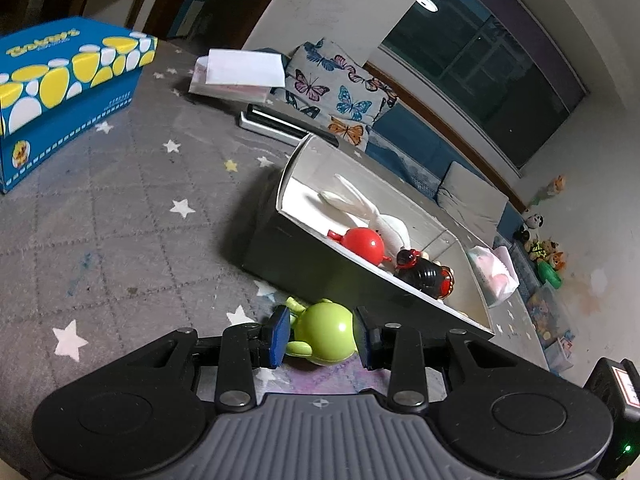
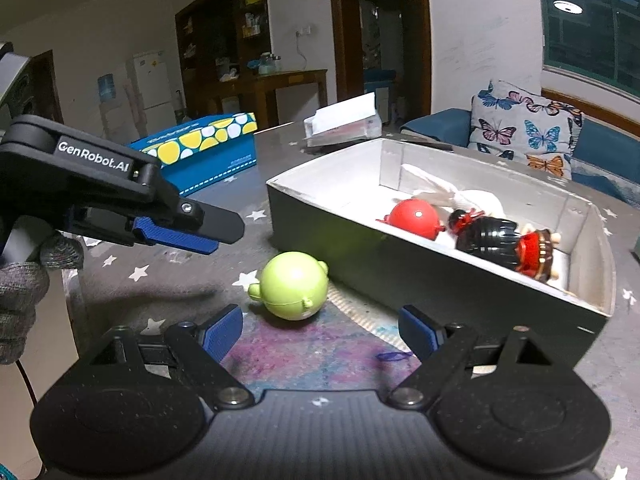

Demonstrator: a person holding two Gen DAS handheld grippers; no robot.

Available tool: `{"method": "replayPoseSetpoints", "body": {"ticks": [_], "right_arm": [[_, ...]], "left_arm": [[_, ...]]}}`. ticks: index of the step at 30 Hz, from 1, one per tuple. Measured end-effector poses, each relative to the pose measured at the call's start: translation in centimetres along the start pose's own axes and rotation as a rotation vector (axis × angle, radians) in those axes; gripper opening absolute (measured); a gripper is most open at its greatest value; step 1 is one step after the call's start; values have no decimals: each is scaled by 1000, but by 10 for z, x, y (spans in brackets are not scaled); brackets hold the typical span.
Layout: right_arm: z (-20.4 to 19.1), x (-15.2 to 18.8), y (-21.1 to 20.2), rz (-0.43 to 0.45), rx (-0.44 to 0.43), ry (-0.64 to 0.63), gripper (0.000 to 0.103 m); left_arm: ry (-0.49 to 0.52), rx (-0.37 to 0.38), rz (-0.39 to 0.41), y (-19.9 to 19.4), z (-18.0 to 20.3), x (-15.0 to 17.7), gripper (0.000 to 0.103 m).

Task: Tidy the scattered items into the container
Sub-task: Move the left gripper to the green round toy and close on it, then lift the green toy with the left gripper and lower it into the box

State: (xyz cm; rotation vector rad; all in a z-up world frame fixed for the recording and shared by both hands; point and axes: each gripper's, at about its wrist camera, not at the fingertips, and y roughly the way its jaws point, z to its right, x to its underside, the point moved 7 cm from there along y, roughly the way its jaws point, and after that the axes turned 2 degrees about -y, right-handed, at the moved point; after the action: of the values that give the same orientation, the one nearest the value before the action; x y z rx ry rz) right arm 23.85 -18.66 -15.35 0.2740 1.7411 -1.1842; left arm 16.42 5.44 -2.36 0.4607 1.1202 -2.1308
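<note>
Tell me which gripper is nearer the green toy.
Left. The left gripper brackets the green toy, pads either side. The right gripper hangs open just short of it.

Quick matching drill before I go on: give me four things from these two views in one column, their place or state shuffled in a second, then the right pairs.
Things:
1. green toy
2. red ball toy
3. left gripper
4. blue and yellow box

Places or states:
A. lying inside the open container, beside the black and red toy
B. jaws open, on either side of a toy
C. on the star-patterned mat, just outside the container wall
D. closed, standing on the mat away from the container

Pairs: 1-C, 2-A, 3-B, 4-D
</note>
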Motion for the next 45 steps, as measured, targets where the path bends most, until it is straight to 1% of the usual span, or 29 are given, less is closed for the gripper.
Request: {"method": "replayPoseSetpoints", "body": {"ticks": [5, 7, 9, 16, 20, 23, 26, 28, 30, 34, 39, 45], "right_arm": [[-5, -1, 11, -14, -18, -4, 86], [-6, -2, 15, -18, -25, -1, 83], [-6, -4, 18, -20, -33, 7, 82], [-6, -11, 28, -17, -69, 42, 73], [-3, -13, 33, -18, -81, 76, 70], [-1, -15, 38, -25, -91, 100, 63], [1, -15, 43, -31, -100, 119, 62], [1, -14, 46, -37, -104, 123, 55], [1, -13, 48, -45, -120, 132, 51], [-1, -12, 49, -47, -124, 132, 49], [-1, -11, 47, -49, -122, 132, 49], [-2, -9, 44, -56, -116, 124, 49]], "left_arm": [[-29, 5, -26, 9, -4, 0, 37], [-42, 11, -31, 11, -5, 0, 37], [-49, 20, -32, 13, -5, -2, 37], [-69, 32, -44, 22, -5, -6, 37], [-76, 32, -51, 27, -7, -7, 37], [-85, 33, -58, 31, -8, -7, 37], [-88, 33, -65, 34, -9, -6, 37], [-90, 33, -70, 36, -9, -5, 37], [-91, 34, -75, 37, -9, -4, 37], [-96, 36, -86, 39, -9, 0, 37], [-92, 46, -95, 39, -7, 4, 37], [-99, 44, -101, 38, -6, 8, 40]]}}
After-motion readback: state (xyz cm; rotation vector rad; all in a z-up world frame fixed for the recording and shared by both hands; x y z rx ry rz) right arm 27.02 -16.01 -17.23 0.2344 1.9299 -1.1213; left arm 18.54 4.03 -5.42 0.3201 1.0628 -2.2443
